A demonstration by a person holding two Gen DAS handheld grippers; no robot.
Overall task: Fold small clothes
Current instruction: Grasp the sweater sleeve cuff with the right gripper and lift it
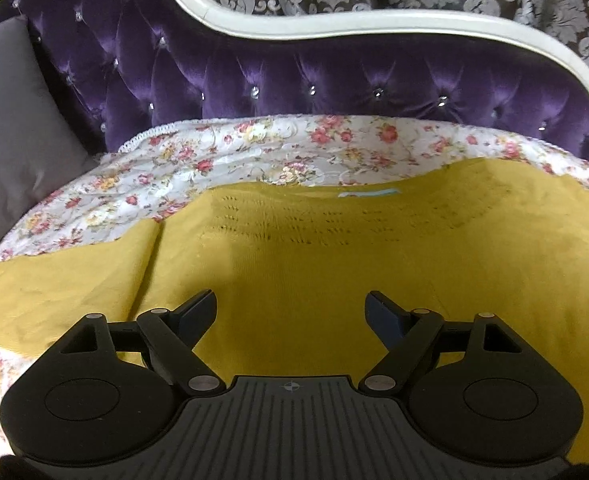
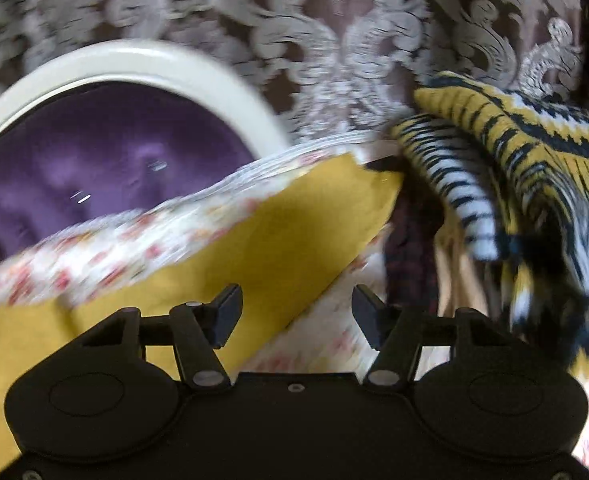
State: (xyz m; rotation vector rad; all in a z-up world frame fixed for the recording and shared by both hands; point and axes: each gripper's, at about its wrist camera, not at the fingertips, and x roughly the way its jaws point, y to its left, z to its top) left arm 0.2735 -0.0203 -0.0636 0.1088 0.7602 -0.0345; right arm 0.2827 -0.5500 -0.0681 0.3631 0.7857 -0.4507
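A mustard-yellow knit sweater (image 1: pixel 294 256) lies flat on a floral bedspread (image 1: pixel 214 156), neckline toward the headboard, one sleeve stretched to the left. My left gripper (image 1: pixel 291 312) is open and empty just above the sweater's body. In the blurred right wrist view, the sweater's other sleeve (image 2: pixel 278 236) runs up to the right across the floral bedspread (image 2: pixel 106 252). My right gripper (image 2: pixel 297 312) is open and empty over that sleeve's near edge.
A purple tufted headboard (image 1: pixel 294 76) with a cream frame stands behind the bed. A grey cushion (image 1: pixel 10 128) leans at the left. A pile of patterned yellow, black and white knitwear (image 2: pixel 514 184) sits at the right, beside dark red fabric (image 2: pixel 406 256). Damask curtains (image 2: pixel 334 40) hang behind.
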